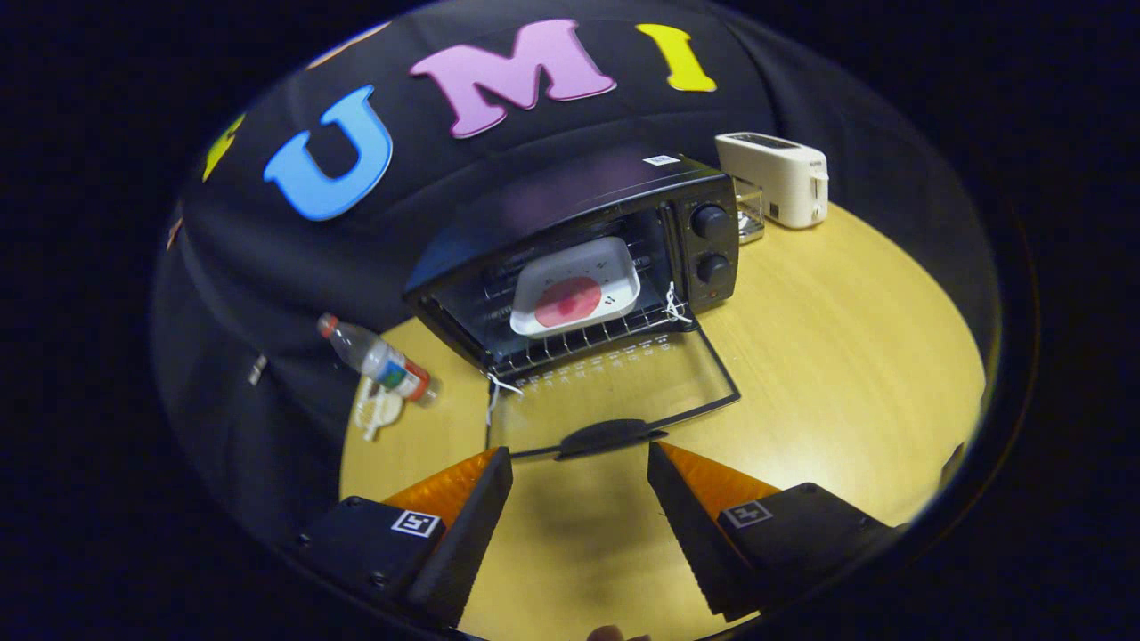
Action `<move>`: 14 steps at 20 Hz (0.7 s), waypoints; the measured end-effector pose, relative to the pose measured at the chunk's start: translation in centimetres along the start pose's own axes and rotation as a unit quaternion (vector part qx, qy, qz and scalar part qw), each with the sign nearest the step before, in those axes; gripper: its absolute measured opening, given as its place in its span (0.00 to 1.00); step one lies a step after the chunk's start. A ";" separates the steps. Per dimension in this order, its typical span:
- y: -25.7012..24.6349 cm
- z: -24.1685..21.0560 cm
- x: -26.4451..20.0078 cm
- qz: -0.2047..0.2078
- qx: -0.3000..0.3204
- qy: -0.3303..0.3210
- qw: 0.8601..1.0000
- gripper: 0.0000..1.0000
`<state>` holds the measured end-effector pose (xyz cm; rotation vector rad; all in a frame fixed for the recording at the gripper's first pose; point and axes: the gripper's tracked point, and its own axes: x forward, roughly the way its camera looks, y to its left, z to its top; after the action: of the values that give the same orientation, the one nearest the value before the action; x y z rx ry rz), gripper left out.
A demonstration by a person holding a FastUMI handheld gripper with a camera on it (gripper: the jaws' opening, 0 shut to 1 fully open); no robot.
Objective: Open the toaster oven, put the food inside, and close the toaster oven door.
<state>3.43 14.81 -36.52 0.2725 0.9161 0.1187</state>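
The toaster oven (579, 258) is seen standing on the tabletop (846, 356) straight ahead of the claw (579, 458), with its glass door (614, 392) swung fully down so that it lies flat and open toward the claw. The food, a red round on a white plate (577, 287), is already set on the wire rack (588, 336) inside the oven. What is judged to remain is the closing of the door. The door's dark handle (610, 436) lies just ahead of the claw and between the two fingertips, its long axis running crosswise, from one finger to the other. The claw is held spread wide, with nothing pinched; neither finger is seen to touch the handle, though the left fingertip comes very close to the door's front bar. Since the door is hinged at the oven's lower front edge, the far side from the claw, the handle would have to be caught from below or gripped and then lifted up and away toward the oven. A water bottle (378, 361) lies on its side left of the oven, and a white toaster (775, 178) stands beyond it to the right, both well apart from the door's path.
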 end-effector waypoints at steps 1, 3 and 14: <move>-0.3 -1.1 0.6 -0.006 -0.022 0.012 1.000 0.99; -1.3 -3.2 1.9 -0.026 -0.043 0.040 0.998 0.99; -1.8 -6.5 9.8 -0.063 -0.043 0.083 0.994 0.99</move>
<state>4.19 16.37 -48.28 0.1255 1.0881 0.0652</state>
